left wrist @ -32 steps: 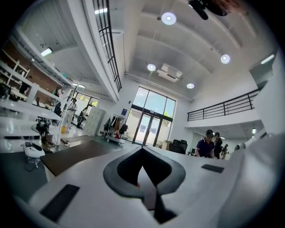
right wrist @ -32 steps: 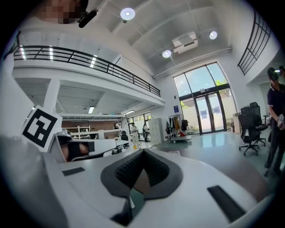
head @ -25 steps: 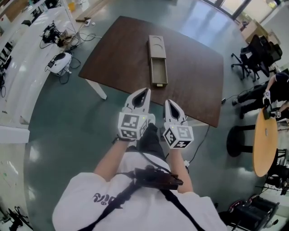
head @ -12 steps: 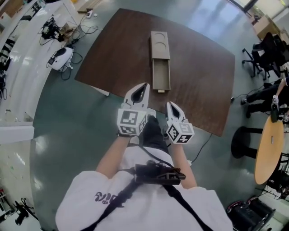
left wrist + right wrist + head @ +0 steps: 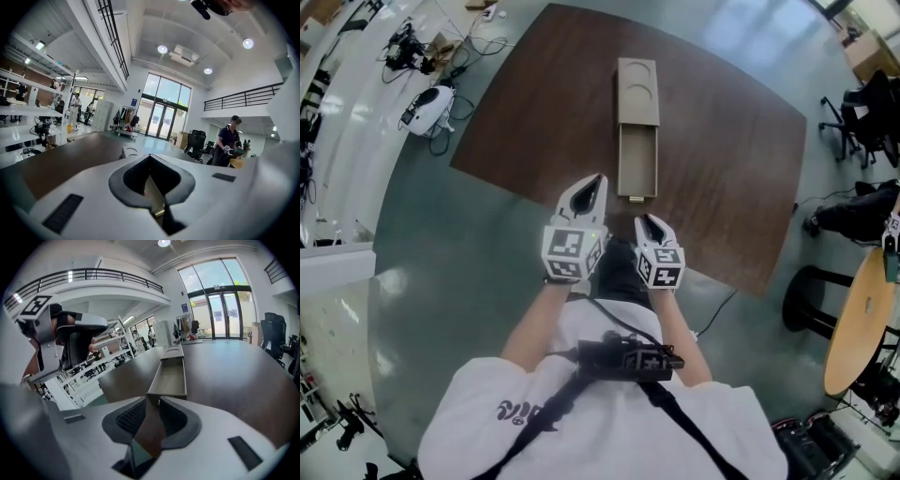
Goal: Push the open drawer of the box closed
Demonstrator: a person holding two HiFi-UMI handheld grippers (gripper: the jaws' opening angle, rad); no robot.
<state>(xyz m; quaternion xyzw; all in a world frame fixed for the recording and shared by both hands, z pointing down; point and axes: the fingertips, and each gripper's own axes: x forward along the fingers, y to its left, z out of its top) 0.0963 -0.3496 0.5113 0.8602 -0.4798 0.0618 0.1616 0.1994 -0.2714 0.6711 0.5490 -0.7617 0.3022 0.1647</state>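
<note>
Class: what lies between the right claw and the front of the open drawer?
Only bare table top, as the head view and right gripper view show. The right claw, whose empty jaws have just been opening, is short of the drawer.

Bare table (image 5: 731, 150) either side of drawer (image 5: 637, 164), box (image 5: 637, 92) behind — open gap ahead of right tool (image 5: 648, 221)

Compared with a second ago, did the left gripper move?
Yes. In the head view the left gripper moved forward: its tip was short of the open drawer's front, now it is past that front, left of the drawer.
</note>
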